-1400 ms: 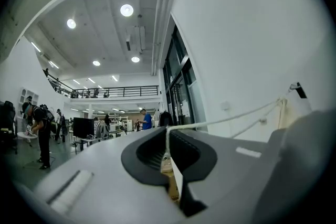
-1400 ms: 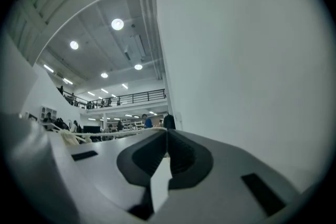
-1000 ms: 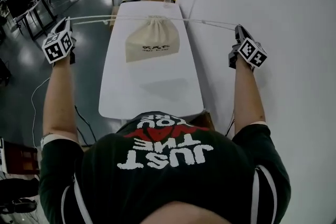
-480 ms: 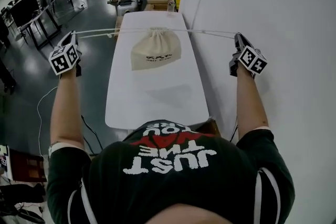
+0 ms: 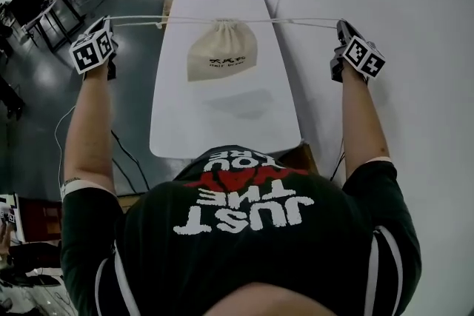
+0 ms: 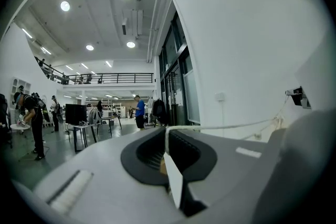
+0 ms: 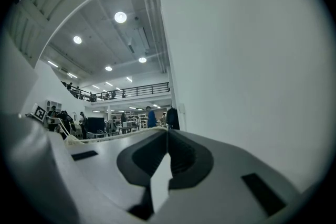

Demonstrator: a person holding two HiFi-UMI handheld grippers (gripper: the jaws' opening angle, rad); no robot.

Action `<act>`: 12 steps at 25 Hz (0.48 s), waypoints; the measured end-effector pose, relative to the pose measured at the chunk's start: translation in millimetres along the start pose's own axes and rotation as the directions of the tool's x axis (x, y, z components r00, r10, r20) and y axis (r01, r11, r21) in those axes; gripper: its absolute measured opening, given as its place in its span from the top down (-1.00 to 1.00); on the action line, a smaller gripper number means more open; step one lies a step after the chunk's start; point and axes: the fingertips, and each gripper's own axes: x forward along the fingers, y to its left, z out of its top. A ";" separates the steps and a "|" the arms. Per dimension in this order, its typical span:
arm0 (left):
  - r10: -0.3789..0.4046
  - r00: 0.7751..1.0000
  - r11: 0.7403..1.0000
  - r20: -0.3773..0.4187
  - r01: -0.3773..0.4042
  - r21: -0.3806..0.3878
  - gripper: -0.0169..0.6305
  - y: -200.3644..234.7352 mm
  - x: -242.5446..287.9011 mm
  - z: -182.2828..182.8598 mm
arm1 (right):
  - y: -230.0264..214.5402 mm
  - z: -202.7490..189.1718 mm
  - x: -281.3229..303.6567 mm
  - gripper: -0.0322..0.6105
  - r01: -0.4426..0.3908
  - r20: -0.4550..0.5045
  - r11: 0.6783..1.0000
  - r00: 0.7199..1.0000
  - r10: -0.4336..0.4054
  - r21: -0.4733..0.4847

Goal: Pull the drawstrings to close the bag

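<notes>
Pinching both cords taut: our left gripper (image 5: 110,23) fingers (image 6: 138,155) are clamped tight on the left drawstring (image 5: 137,19), our right gripper (image 5: 341,25) fingers (image 7: 185,157) tight on the right drawstring (image 5: 304,21). We see the bag (image 5: 222,52) cinched, near the tabletop's (image 5: 222,118) far edge, midway between its side edges.

The only words that can be read are on the person's dark shirt (image 5: 244,218), near the camera: "JUST THE" in big white capitals, seen upside down from above. Past them, a red design and another white line lie partly folded out of sight and cannot be read. The cloth bag (image 5: 222,49) on the far part of the table (image 5: 222,122) carries a small dark print, too small to make out.
</notes>
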 end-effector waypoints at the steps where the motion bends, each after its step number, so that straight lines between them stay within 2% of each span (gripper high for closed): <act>1: -0.001 1.000 1.000 -0.006 0.001 -0.007 0.93 -0.8 2.4 -0.5 | -0.3 -1.6 0.2 0.86 0.002 -0.006 1.000 1.000 -0.002 -0.003; 6: -0.024 0.999 0.999 -0.037 0.023 -0.022 0.92 -8.2 13.1 -13.6 | -4.8 -18.0 4.1 0.86 0.008 -0.044 1.000 0.999 -0.009 -0.016; 12: -0.028 0.993 1.000 -0.115 0.028 -0.010 0.92 -14.7 17.7 -56.1 | -7.3 -49.5 4.7 0.86 0.005 -0.113 1.000 0.994 -0.008 -0.026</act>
